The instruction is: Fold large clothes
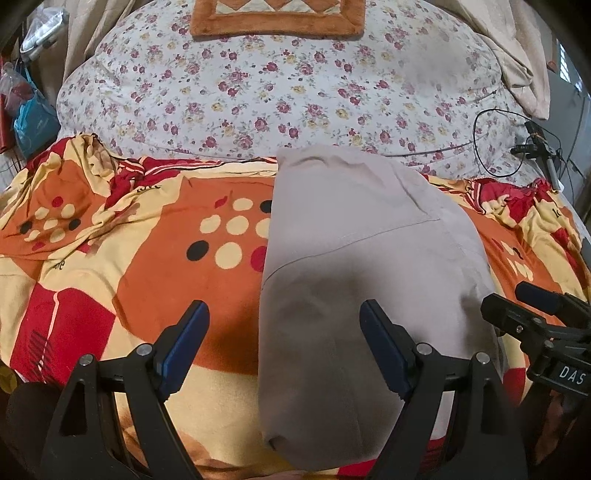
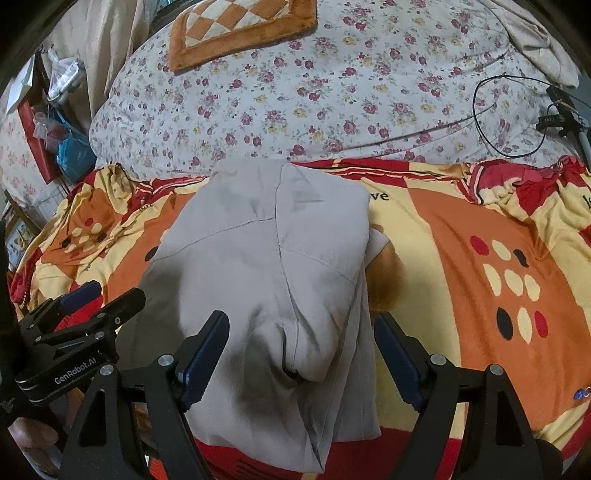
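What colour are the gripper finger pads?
Dark blue pads on black fingers; clearest in the left wrist view.

Bed [image 1: 258,96] under floral cover, curtain [image 1: 92,29]

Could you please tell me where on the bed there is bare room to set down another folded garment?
Bare blanket lies left of the grey garment, and more to its right. Crowded: the cable corner.
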Motion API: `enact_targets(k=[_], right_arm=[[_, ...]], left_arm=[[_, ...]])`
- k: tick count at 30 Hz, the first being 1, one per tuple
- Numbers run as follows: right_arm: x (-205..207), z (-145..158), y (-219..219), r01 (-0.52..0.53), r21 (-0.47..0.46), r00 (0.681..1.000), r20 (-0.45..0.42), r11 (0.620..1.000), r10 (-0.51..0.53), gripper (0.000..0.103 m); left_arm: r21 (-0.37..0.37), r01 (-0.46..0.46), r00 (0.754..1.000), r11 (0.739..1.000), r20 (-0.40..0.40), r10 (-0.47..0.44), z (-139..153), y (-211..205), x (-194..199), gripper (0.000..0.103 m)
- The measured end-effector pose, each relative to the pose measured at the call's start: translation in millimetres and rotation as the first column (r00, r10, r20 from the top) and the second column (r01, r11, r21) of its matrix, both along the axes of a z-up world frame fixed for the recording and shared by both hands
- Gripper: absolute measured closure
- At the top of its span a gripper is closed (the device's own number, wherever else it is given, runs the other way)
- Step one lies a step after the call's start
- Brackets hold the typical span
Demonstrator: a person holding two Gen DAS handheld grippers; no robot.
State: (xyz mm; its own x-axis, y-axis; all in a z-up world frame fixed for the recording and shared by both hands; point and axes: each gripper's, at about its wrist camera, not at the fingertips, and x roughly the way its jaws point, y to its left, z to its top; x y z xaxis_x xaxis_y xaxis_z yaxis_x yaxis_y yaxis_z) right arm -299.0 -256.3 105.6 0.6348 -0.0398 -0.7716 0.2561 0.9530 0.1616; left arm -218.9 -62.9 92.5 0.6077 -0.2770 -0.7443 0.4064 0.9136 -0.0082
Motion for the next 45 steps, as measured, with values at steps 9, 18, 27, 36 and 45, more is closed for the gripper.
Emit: enact_targets(k=[9, 18, 27, 36, 45], right_arm=[[3.0, -1.1, 5.1, -0.013, -0.020, 1.000, 0.000, 1.000, 0.013, 0.021], [6.4, -2.4, 8.6, -0.024, -0.036, 1.000, -0.005, 0.999, 0.023, 0.021], [10.8, -4.7, 10.4, -0.036, -0.036, 0.999, -0.016, 0.999, 0.035, 0.020], [12.3, -6.3, 11.0, -0.036, -0.034, 0.999, -0.019, 0.999, 0.035, 0.020], [13.1, -8.0, 11.8, -0.042, -0.033, 0.999, -0.018, 0.999, 0.041, 0.020]], left_arm=[[0.000, -0.012, 1.000, 1.000, 0.015, 0.012, -0.8, 1.4, 0.3, 0.019], [0.000, -0.015, 1.000, 1.000, 0.021, 0.015, -0.3, 1.0, 0.3, 0.019], [0.001, -0.015, 1.000, 1.000, 0.020, 0.015, 0.7, 2.6, 2.5, 0.019], [0.002, -0.015, 1.000, 1.000, 0.019, 0.015, 0.7, 2.1, 2.8, 0.019], [-0.003, -0.021, 1.000, 1.000, 0.009, 0.021, -1.3, 2.6, 5.6, 0.019]])
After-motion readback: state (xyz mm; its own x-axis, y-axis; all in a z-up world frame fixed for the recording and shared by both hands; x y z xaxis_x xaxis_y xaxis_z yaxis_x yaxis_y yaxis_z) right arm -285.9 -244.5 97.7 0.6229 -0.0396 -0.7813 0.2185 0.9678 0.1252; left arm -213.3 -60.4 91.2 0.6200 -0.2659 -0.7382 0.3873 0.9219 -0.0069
